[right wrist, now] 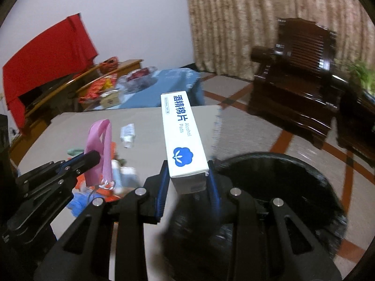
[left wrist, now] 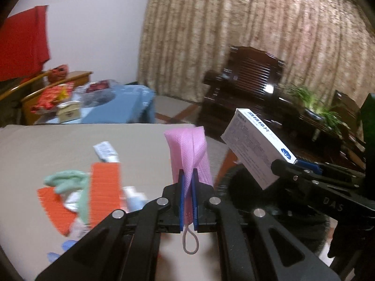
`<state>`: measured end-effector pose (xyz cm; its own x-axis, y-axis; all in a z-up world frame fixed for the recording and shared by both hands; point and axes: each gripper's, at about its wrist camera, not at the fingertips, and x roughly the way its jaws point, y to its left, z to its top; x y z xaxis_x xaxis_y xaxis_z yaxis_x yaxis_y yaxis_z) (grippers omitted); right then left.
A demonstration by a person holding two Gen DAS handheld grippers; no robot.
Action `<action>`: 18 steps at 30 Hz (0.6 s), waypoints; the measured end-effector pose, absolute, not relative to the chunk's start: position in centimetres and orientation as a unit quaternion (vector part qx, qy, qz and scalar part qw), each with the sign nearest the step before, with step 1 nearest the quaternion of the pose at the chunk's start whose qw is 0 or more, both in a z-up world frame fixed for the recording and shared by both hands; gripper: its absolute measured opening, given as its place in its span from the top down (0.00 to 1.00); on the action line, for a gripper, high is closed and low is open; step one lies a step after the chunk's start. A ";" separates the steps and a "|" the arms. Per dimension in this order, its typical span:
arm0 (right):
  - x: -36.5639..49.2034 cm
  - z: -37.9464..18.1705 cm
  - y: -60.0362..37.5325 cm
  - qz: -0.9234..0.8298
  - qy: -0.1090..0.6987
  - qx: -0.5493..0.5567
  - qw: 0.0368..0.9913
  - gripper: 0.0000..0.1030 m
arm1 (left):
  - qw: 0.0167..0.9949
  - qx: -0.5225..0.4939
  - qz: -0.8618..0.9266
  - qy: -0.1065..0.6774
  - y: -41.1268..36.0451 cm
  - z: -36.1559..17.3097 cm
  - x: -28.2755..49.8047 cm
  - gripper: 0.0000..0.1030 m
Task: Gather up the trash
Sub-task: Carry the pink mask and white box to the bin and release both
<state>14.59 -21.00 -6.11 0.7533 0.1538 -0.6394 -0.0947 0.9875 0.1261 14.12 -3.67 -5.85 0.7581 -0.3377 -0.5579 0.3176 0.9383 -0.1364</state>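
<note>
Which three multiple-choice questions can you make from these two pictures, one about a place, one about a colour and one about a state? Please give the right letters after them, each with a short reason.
1. Where is the black bin?
A. On the floor, beside the table's edge
B. On top of the table
C. On the dark wooden armchair

2. What colour is the face mask?
A. Green
B. Pink
C. White

3. What state are the right tongs in?
A. Open and empty
B. Shut on a tube
C. Shut on the alcohol pads box

Answers:
1 A: the right wrist view shows the bin standing on the tiled floor just past the table's edge.
2 B: the mask pinched in the left tongs is pink in both views.
3 C: the blue pads press both sides of the white box's end.
</note>
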 end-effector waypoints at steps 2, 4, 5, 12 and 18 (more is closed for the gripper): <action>13.6 -6.4 -22.8 0.048 0.349 0.047 0.935 0.71 | 0.931 -0.013 -0.197 0.306 -5.6 -6.1 14.1 0.95; 12.6 -7.0 -24.7 0.026 0.356 0.051 0.933 0.71 | 0.926 -0.009 -0.217 0.310 -7.6 -6.5 13.9 0.95; 12.1 -7.3 -25.5 0.015 0.359 0.054 0.931 0.71 | 0.923 -0.006 -0.227 0.312 -8.4 -6.8 13.7 0.95; 9.8 -10.7 -29.4 -0.045 0.390 0.067 0.917 0.70 | 0.898 0.012 -0.284 0.336 -14.5 -9.0 13.8 0.95; 9.2 -12.4 -31.5 -0.077 0.404 0.073 0.909 0.57 | 0.880 0.013 -0.314 0.356 -16.0 -10.2 13.8 0.53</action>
